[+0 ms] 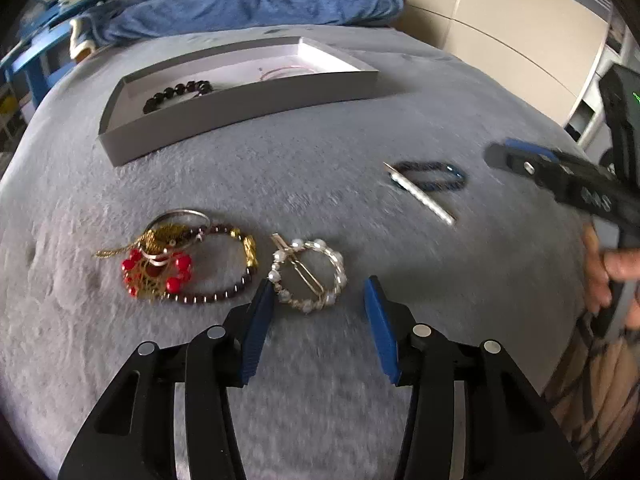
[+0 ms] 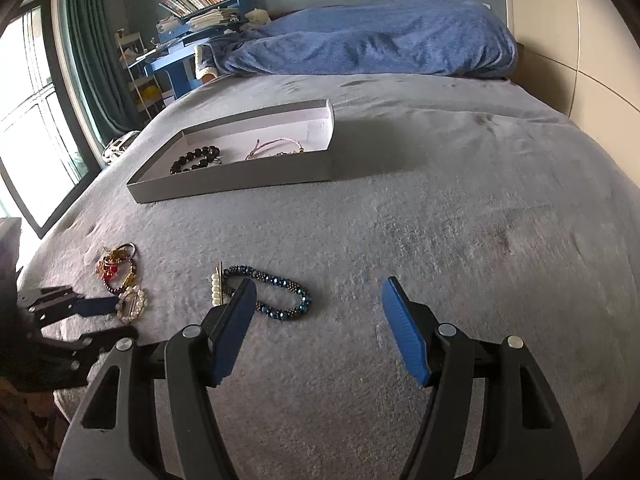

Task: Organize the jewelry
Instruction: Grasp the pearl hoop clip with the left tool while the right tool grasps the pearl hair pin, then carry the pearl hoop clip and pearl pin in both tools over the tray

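Note:
A grey tray (image 1: 240, 109) (image 2: 224, 184) lies on the bed with a black bead bracelet (image 1: 178, 94) (image 2: 196, 159) and a pink cord bracelet (image 2: 276, 147) inside. My left gripper (image 1: 318, 294) is open and empty, just above a pearl ring hair clip (image 1: 308, 276) (image 2: 131, 305). Left of the clip lies a tangle of a dark bead bracelet, red beads and gold pieces (image 1: 180, 264) (image 2: 117, 266). My right gripper (image 2: 318, 296) is open and empty, just behind a blue bead bracelet (image 2: 276, 294) (image 1: 432, 176) and a pearl bar clip (image 2: 217, 286) (image 1: 424, 199).
Everything lies on a grey plush blanket (image 2: 440, 220). A blue duvet (image 2: 380, 36) is heaped at the head of the bed. A blue desk with books (image 2: 188, 20) and a window (image 2: 28, 128) stand to the left. Cream wardrobe doors (image 1: 500, 32) are on the right.

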Available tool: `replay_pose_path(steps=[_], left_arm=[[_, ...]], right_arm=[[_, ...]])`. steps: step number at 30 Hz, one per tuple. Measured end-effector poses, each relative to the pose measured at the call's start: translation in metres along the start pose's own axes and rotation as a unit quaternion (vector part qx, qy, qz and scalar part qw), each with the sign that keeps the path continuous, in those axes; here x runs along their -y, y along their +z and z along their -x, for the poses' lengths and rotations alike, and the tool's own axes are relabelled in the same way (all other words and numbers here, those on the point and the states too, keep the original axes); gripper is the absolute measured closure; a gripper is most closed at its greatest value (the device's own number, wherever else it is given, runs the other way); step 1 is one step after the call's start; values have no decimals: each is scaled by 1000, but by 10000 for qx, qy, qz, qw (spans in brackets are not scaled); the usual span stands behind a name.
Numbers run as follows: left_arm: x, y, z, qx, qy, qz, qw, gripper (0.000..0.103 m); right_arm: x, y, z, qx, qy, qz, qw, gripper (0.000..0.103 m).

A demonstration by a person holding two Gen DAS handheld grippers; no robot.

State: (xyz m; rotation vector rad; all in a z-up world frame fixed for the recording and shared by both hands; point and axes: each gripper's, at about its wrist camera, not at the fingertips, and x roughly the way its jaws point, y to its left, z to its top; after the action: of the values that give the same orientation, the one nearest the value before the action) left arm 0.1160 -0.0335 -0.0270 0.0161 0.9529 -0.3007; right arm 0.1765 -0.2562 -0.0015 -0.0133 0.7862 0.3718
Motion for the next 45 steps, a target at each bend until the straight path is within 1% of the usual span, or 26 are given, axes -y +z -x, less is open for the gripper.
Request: replay_pose_path(steps=[3,5,6,12,14,17,19,20,21,24,26,28,29,31,32,36,39,42,45], left_arm=[[3,5,-4,21,115,-37,9999,54],[5,6,-5,36,173,-94,9998,58],[5,6,-5,52,194,-104,9997,62],[-3,7,2,199,84,-42,9998,62],[-5,6,8,283,49,-20,9996,62],[-9,6,20,457,-34,8,9989,62],[-11,7,28,574,-63,26,9983,62],[-12,7,31,612,-87,50,9981,62],[-13,7,33,642,-105,62,9979,62],[-16,9,38,714,-129,77,9973,62],[-18,9,40,747,-153,89,9970,62],[-20,9,42,787,-176,93,9967,62],[-20,10,44,816,-183,88,9965,62],[-20,10,46,862,-202,83,9960,62],[-20,10,48,887,-227,87,9958,62],[-19,16,55,1020,-303,62,9943,62],[-18,23,59,1116,-288,5,9933,62],[-17,30,63,1212,-199,-105,9924,62],[-17,36,65,1274,-196,-200,9915,62]], right_arm=[[-3,-3,-1,-47,83,78,9999,38],[-6,-6,-3,-106,136,149,9997,38],[-7,-7,-3,-132,155,183,9996,38],[-20,-11,-7,-239,322,338,9986,38],[-27,-11,-10,-291,448,402,9978,40],[-38,-11,-16,-438,611,528,9958,47],[-47,-11,-22,-572,681,621,9941,55],[-52,-12,-25,-635,706,679,9932,57],[-56,-12,-29,-688,716,732,9924,60],[-66,-14,-40,-836,667,829,9908,64],[-67,-13,-44,-860,644,812,9909,68],[-68,-12,-48,-869,646,775,9911,76],[-69,-11,-49,-868,652,783,9910,79],[-74,-10,-51,-856,668,863,9903,93],[-76,-10,-52,-870,690,907,9897,94],[-83,-6,-49,-743,767,981,9894,94],[-83,3,-42,-553,900,876,9905,94],[-82,11,-34,-363,969,784,9915,94],[-76,21,-28,-193,1019,638,9926,94]])
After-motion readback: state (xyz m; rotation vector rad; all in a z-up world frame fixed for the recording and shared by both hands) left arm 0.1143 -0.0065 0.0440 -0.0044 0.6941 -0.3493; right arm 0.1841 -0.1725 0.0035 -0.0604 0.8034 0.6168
